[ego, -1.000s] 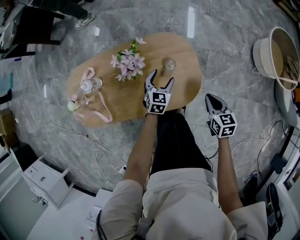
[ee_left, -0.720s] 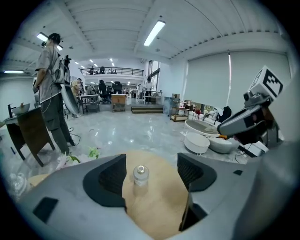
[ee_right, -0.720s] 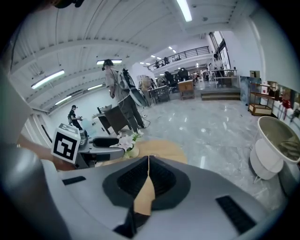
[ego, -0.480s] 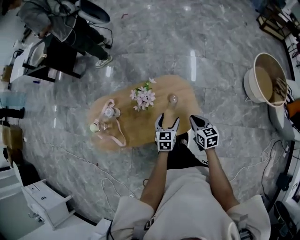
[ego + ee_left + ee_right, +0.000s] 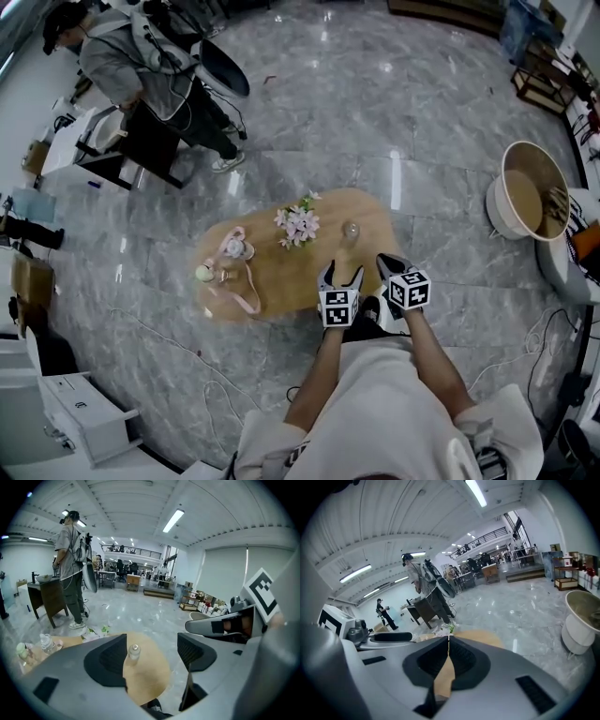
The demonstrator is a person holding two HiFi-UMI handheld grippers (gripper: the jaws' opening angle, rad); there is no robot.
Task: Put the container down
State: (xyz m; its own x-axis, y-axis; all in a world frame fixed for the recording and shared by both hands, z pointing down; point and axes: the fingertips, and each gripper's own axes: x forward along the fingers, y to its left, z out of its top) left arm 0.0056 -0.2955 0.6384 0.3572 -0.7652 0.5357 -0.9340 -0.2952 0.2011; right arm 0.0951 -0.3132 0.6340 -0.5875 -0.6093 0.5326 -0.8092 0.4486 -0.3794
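Table (image 5: 281, 277): on the floor, ahead of and below both grippers.
Jar (image 5: 351, 231): upright on the table, ahead of the left gripper (image 5: 341, 272), apart from it.
Flowers (image 5: 297, 223): on the table, ahead and left of the left gripper.
Bottles (image 5: 232, 249): on the table, farther left.
Right gripper (image 5: 382, 260): just beside the left gripper, on its right.
Tub (image 5: 514, 197): on the floor, well right of the right gripper.
Person (image 5: 141, 61): beyond the table, far ahead-left.

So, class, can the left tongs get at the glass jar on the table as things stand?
Probably yes: the left tongs are open, and the glass jar stands alone on bare table ahead of them, with the flowers well aside.
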